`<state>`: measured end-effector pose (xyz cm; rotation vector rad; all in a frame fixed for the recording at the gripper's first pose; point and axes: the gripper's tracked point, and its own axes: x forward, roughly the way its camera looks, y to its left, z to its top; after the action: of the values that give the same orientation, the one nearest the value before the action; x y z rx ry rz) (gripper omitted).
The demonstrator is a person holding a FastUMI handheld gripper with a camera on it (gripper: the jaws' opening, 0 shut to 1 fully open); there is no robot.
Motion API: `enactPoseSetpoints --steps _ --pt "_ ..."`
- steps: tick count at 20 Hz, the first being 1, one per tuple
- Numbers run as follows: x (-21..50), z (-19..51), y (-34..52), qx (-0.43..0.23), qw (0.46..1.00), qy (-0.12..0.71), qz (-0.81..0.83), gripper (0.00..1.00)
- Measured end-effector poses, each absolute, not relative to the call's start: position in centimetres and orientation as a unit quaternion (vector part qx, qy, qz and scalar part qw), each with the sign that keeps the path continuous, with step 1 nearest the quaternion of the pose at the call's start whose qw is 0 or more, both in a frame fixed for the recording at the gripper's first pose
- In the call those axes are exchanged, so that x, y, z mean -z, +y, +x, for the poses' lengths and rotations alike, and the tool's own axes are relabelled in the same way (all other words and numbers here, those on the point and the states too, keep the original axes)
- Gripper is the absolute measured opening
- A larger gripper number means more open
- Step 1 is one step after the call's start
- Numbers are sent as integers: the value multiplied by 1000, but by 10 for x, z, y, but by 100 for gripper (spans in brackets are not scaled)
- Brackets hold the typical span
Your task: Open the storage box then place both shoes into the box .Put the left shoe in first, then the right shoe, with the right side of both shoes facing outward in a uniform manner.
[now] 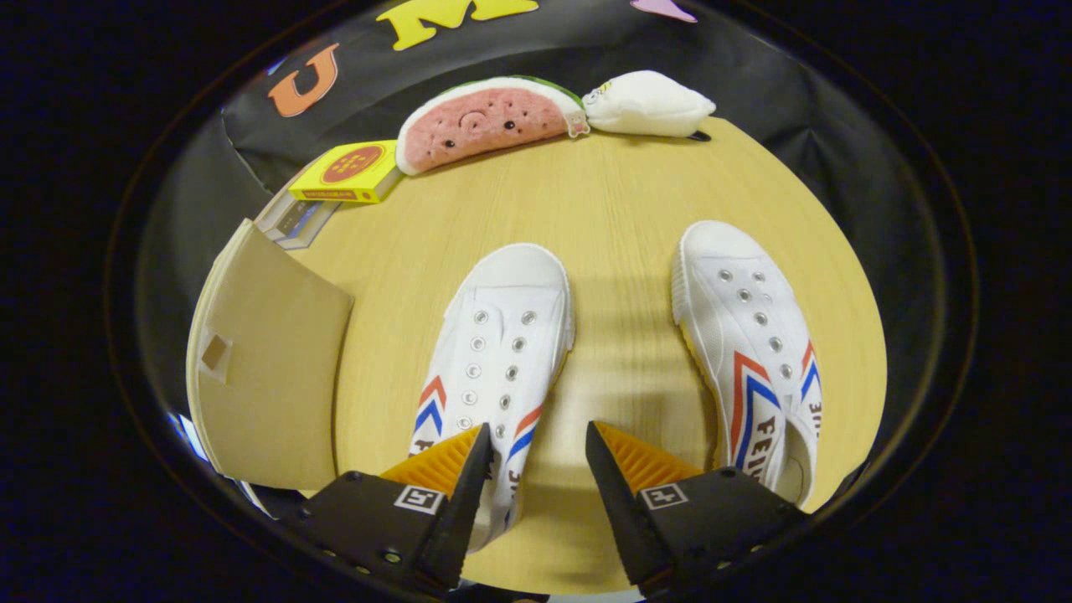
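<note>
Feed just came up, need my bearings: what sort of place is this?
Likely a staged recording booth, not a home: a round wooden table against black cloth, with plush toys behind two shoes. The hand-held gripper hangs open.

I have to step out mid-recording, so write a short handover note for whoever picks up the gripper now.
Gripper: open, holding nothing, above the table; its fingers hang over the heel end of the left shoe.
Right shoe: flat on the table, apart from the left shoe, toe pointing away.
Storage box: cardboard, beside the left shoe, lid appears closed.
Beyond the shoes: watermelon plush, white plush, yellow box on some books.
Done: nothing yet.
Left: open the box, put in the left shoe, then the right, right sides outward.
</note>
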<state>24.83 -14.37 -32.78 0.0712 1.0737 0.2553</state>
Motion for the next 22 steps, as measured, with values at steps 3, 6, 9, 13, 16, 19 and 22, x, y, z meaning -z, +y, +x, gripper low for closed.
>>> enactPoseSetpoints --steps 3,6,9,13,16,19,22 --pt "326 248 -131 -140 836 527 63 32" --pt "325 248 -132 -146 834 528 57 20" --pt "323 248 -134 -140 831 533 82 3" --pt "319 242 -134 -140 833 526 96 3" --pt "295 229 -122 -144 836 518 112 3" --pt "263 215 -110 -151 843 501 125 3" --pt "211 200 -89 -162 856 473 131 2"
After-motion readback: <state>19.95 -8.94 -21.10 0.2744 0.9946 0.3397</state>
